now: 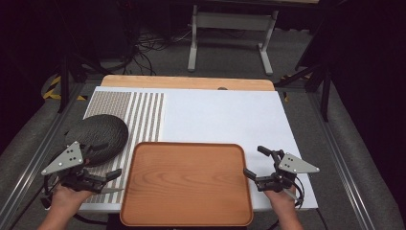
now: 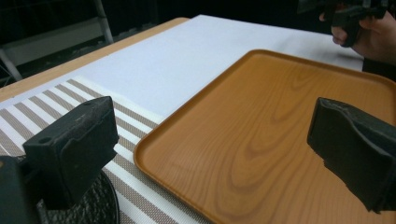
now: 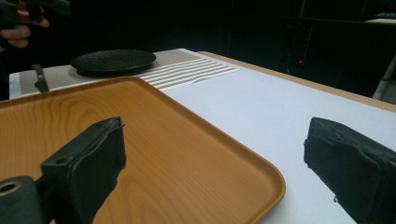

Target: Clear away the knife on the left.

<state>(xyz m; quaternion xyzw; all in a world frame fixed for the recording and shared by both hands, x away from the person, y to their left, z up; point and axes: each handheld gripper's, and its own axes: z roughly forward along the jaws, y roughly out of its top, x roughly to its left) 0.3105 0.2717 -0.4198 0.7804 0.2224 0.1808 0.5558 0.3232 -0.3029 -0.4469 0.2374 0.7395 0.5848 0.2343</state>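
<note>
Starting at the left, the left gripper [image 1: 109, 181] hovers over the striped placemat [image 1: 143, 115], jaws spread wide and holding nothing, pointing toward the left rim of the wooden tray [image 1: 186, 182]. Just behind it a dark round plate [image 1: 98, 134] rests on the mat, well clear of the tray. The tray lies at the near middle of the white table cover [image 1: 225, 115], its long axis running left to right, its front edge seemingly hanging a little past the cover's near edge, though the high view leaves that uncertain. At the right, the right gripper [image 1: 251, 178] sits beside the tray's right rim, jaws equally wide apart and empty. In the right gripper view the tray's corner [image 3: 275, 186] lies between its jaws. Both grippers are about equally near, one at each short side, so a two-handed lift looks likely.
</note>
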